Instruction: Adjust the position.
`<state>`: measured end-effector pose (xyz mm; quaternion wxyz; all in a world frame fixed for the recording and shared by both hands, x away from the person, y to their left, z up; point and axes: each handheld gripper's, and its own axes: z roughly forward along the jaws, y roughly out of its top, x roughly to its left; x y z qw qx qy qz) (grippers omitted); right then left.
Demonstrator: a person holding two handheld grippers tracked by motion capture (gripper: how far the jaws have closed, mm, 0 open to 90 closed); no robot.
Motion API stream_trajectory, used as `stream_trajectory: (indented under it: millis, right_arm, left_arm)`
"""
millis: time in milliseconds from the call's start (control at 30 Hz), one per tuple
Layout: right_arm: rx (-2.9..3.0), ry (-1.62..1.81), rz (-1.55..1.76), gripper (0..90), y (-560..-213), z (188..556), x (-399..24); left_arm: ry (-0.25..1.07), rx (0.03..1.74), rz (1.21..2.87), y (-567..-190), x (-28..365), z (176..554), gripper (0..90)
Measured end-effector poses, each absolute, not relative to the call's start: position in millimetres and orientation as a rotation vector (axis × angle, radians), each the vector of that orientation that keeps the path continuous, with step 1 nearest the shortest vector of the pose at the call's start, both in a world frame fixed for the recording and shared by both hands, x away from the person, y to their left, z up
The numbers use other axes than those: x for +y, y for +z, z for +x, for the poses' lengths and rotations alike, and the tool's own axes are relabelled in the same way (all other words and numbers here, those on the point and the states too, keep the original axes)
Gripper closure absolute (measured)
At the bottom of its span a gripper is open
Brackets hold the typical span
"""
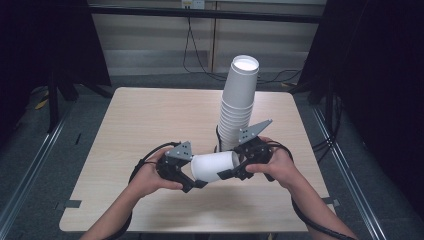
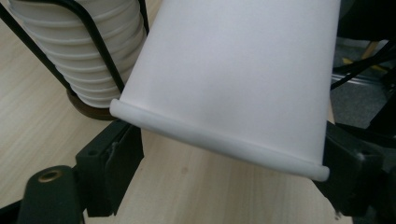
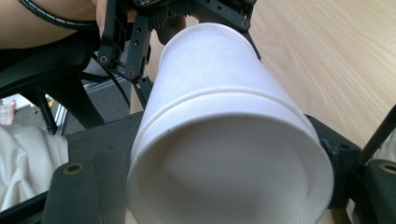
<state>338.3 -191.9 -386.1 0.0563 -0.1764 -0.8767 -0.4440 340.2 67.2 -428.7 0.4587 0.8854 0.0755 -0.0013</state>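
Both tongs are clamped on one white paper cup (image 1: 215, 166), held on its side just above the pale wooden desk (image 1: 150, 120): the left tongs (image 1: 192, 184) are closed on its rim end, the right tongs (image 1: 227, 174) on its base end. Just behind the cup, a tall leaning stack of white paper cups (image 1: 239, 100) is seen in a black wire holder (image 2: 100, 46).
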Motion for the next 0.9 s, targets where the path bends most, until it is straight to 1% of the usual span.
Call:
stream_trajectory:
  millis: [67, 233, 367, 467, 533, 600, 667, 767, 833, 900]
  right_arm:
    - [-2.64, -1.347, -0.541, 24.3, -386.2, 338.8, -192.6]
    - [-2.632, -1.353, -0.545, 24.1, -386.2, 339.2, -192.9]
    - [-2.625, -1.349, -0.543, 24.0, -386.8, 339.9, -191.4]
    - [-2.628, -1.342, -0.537, 24.1, -386.9, 339.8, -189.6]
    - [-2.627, -1.339, -0.536, 24.2, -386.9, 340.1, -189.6]
    - [-2.616, -1.353, -0.54, 24.0, -387.0, 340.7, -190.1]
    - [-2.633, -1.335, -0.523, 23.6, -386.2, 340.1, -188.8]
    - [-2.694, -1.27, -0.499, 23.0, -383.3, 338.4, -185.6]
    - [-2.752, -1.237, -0.474, 19.9, -380.4, 336.9, -183.6]
    - [-2.797, -1.203, -0.449, 20.3, -377.4, 335.7, -183.1]
  left_arm:
    - [-0.03, 0.195, 2.172, -429.2, 66.8, 340.8, 13.6]
    - [-0.031, 0.175, 2.162, -430.0, 66.5, 342.4, 10.7]
    - [-0.007, 0.141, 2.151, -430.7, 65.1, 342.9, 7.9]
    - [-0.007, 0.128, 2.158, -430.9, 64.8, 342.5, 9.8]
    - [-0.033, 0.152, 2.139, -431.0, 66.8, 342.3, 12.5]
    - [-0.028, 0.155, 2.141, -429.8, 68.2, 341.9, 15.1]
    - [-0.007, 0.138, 2.165, -427.8, 68.0, 340.2, 16.0]
    - [-0.01, 0.146, 2.176, -426.7, 67.7, 338.6, 16.2]
    - [-0.008, 0.135, 2.195, -424.6, 69.0, 338.7, 16.2]
    - [-0.006, 0.146, 2.223, -422.7, 70.1, 338.9, 16.1]
